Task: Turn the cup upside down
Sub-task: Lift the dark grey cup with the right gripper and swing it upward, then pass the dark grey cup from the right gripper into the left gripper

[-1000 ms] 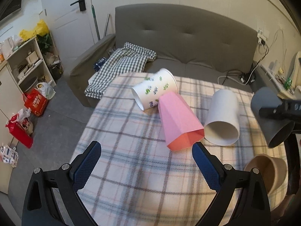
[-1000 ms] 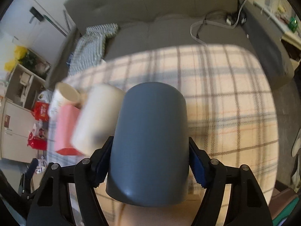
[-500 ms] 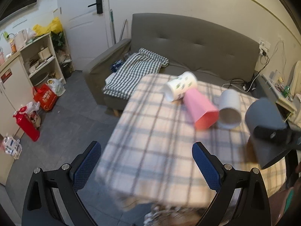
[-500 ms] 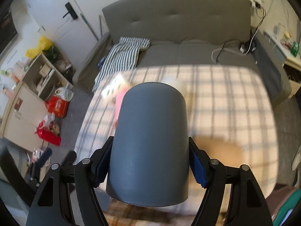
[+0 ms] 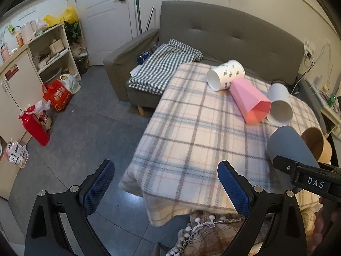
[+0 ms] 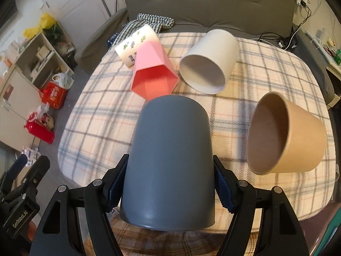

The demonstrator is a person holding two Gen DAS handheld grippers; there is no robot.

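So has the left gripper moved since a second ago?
Yes. The left gripper has pulled back from the table: its fingers, earlier over the plaid cloth, now hang past its near edge, over the floor.

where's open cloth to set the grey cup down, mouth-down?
Most open: the near-left plaid of the table, between its left edge, the pink cup and the grey cup in the right gripper. Far-right corner is bare too. Crowded: far side with floral cup, pink and white cup; brown cup near right.
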